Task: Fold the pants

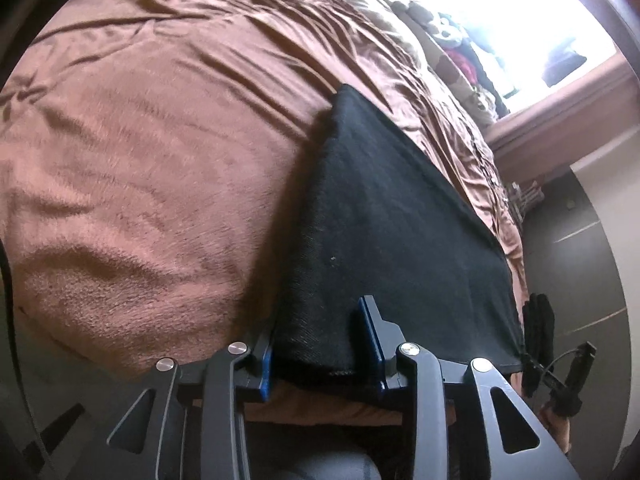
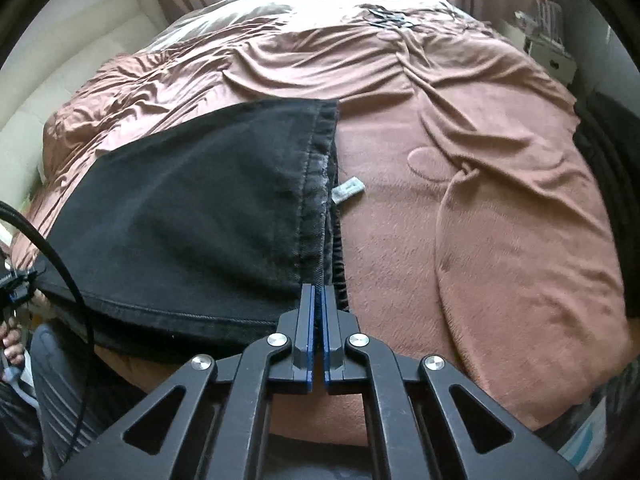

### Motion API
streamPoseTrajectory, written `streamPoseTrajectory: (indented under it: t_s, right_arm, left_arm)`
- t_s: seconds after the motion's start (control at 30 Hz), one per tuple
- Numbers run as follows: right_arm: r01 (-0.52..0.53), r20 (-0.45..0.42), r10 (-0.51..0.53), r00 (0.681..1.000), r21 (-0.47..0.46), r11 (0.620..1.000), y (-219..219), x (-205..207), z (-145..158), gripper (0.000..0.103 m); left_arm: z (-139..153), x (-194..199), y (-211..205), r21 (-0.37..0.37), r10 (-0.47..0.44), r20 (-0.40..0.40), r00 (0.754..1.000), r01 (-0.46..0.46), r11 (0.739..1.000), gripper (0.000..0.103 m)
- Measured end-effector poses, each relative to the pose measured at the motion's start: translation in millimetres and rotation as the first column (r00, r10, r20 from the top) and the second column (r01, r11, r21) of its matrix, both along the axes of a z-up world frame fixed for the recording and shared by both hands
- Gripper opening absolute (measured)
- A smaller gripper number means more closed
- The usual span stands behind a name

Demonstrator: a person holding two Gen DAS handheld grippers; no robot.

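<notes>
Black pants (image 1: 392,216) lie folded flat on a brown bedspread (image 1: 140,160), near its front edge. My left gripper (image 1: 316,320) straddles the near corner of the pants; its blue pads (image 1: 372,336) stand apart and the cloth between them lies flat, unpinched. In the right wrist view the pants (image 2: 192,216) fill the left half, their stitched hem (image 2: 316,168) on top, a white label (image 2: 347,192) poking out beside it. My right gripper (image 2: 317,292) is shut on the pants' near corner. It appears small in the left wrist view as the right gripper (image 1: 532,360) at the pants' far corner.
The bedspread (image 2: 480,200) is wrinkled, with a raised fold on the right. A bright window (image 1: 500,12) and piled clothes (image 1: 460,52) lie beyond the bed. Dark floor (image 1: 580,248) runs beside it. A black cable (image 2: 60,256) and a hand (image 2: 10,340) are at the left.
</notes>
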State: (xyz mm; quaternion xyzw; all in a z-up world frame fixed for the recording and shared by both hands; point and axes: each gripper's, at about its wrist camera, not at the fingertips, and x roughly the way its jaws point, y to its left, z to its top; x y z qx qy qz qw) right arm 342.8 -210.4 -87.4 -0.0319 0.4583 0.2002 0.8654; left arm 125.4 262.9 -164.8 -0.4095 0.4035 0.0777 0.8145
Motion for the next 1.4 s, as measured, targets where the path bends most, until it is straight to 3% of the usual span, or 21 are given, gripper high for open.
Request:
streamPoseTrajectory:
  t_s: [0.1, 0.2, 0.33, 0.43, 0.6, 1.07, 1.4]
  right_arm:
    - [0.033, 0.051, -0.032, 0.998, -0.031, 0.999, 0.0, -6.3, 13.0, 0.001]
    - [0.036, 0.088, -0.037, 0.995, 0.003, 0.999, -2.6, -14.3, 29.0, 0.003]
    - [0.002, 0.120, -0.008, 0.993, 0.049, 0.999, 10.3, -24.4, 41.7, 0.003]
    - [-0.037, 0.118, 0.029, 0.993, 0.069, 0.997, 28.5, -29.9, 39.8, 0.003]
    - [-0.097, 0.074, 0.089, 0.993, 0.117, 0.988, 59.6, -28.0, 28.0, 0.003]
    - [-0.253, 0.030, 0.251, 0.967, 0.076, 0.964, 153.6, 1.0, -4.7, 0.003]
    - [-0.300, -0.016, 0.302, 0.953, 0.074, 0.951, 201.7, 20.3, -23.6, 0.003]
  left_arm:
    - [-5.8, -6.1, 5.6, -0.047, 0.037, 0.014, 0.999, -0.036, 0.998, 0.044]
    - [-10.1, -10.1, 10.4, -0.091, 0.065, 0.038, 0.997, -0.061, 0.994, 0.045]
    - [-18.0, -8.7, 13.5, -0.173, 0.097, 0.056, 0.994, -0.086, 0.981, 0.045]
    - [-18.6, -6.5, 13.8, -0.190, 0.116, 0.069, 0.991, -0.101, 0.977, 0.045]
    - [-17.1, -2.3, 12.4, -0.178, 0.127, 0.075, 0.989, -0.112, 0.978, 0.044]
    - [0.5, 7.7, 3.4, -0.018, 0.122, 0.116, 0.986, -0.121, 0.992, 0.042]
    - [-1.4, 14.2, 5.3, -0.028, 0.093, 0.083, 0.992, -0.091, 0.995, 0.042]
